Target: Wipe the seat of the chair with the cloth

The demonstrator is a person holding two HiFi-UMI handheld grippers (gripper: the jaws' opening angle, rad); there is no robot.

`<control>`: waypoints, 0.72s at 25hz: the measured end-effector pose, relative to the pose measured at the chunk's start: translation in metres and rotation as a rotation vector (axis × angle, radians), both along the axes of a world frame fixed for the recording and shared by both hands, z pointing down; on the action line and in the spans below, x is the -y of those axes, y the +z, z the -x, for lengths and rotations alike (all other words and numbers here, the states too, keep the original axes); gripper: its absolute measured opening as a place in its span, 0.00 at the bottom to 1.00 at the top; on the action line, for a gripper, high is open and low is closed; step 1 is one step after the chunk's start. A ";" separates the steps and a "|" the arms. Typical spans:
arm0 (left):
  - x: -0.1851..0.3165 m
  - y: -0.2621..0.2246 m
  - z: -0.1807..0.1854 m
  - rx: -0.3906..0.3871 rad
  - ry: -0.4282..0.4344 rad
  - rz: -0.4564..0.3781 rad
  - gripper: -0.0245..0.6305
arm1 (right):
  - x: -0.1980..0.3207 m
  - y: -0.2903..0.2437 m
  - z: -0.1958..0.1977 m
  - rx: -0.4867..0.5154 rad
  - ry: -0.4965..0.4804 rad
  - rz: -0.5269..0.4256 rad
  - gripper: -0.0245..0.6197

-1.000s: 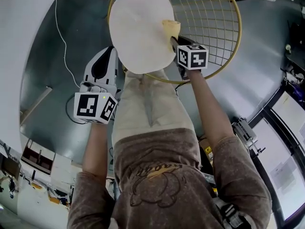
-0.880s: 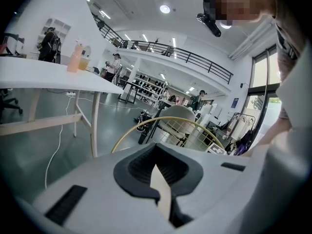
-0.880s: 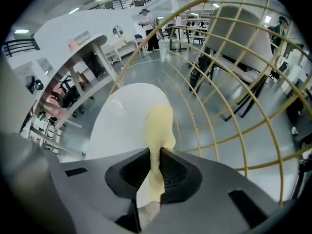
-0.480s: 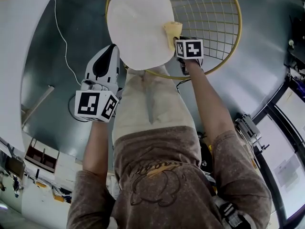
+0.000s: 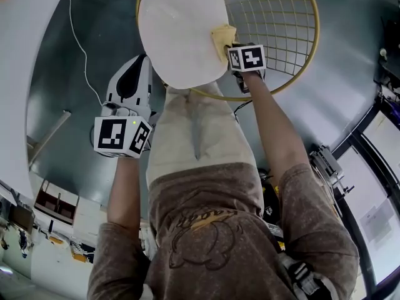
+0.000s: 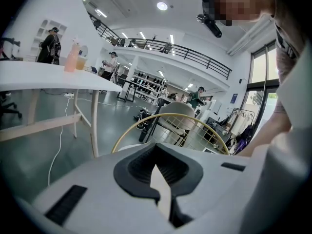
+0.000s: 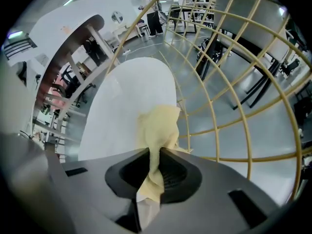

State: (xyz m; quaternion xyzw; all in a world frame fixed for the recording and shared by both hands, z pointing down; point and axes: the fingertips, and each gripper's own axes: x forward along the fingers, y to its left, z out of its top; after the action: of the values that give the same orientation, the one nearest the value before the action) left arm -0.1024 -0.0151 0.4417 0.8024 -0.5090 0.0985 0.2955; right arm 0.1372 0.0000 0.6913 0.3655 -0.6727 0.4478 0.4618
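The chair's cream oval seat (image 5: 180, 30) (image 7: 131, 106) sits inside a yellow wire-grid frame (image 5: 281, 24) (image 7: 229, 82). A pale yellow cloth (image 5: 222, 40) (image 7: 158, 130) rests on the seat's right edge. My right gripper (image 5: 230, 54) (image 7: 152, 172) is shut on that cloth, with the cloth bunched out ahead of the jaws against the seat. My left gripper (image 5: 136, 74) (image 6: 158, 172) hangs off the seat's left side, above the floor, jaws shut with nothing held. The left gripper view looks level across the room at the frame's yellow rim (image 6: 170, 121).
A white table (image 5: 25, 49) (image 6: 53, 79) curves along the left, with a white cable (image 5: 78, 49) on the grey floor beside it. Another chair (image 6: 178, 118) and people stand far off. Glass panels (image 5: 375, 186) lie to the right. The person's legs (image 5: 194, 136) are just behind the seat.
The right gripper has slid the cloth a little farther along the seat's right edge, away from the person. The left gripper has barely shifted.
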 end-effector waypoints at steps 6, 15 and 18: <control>0.004 -0.001 -0.002 0.015 0.020 -0.011 0.05 | -0.014 0.000 0.027 0.055 -0.047 0.030 0.15; 0.002 0.004 0.001 -0.005 0.011 0.003 0.05 | -0.037 0.000 0.088 0.154 -0.111 0.048 0.15; 0.000 0.006 0.001 -0.007 0.009 0.007 0.05 | -0.048 -0.001 0.115 0.192 -0.142 0.060 0.14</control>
State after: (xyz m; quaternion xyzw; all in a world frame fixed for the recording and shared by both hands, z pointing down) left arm -0.1034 -0.0150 0.4473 0.8039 -0.5041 0.0990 0.2998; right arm 0.0223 0.0475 0.6903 0.2583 -0.7243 0.4670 0.4365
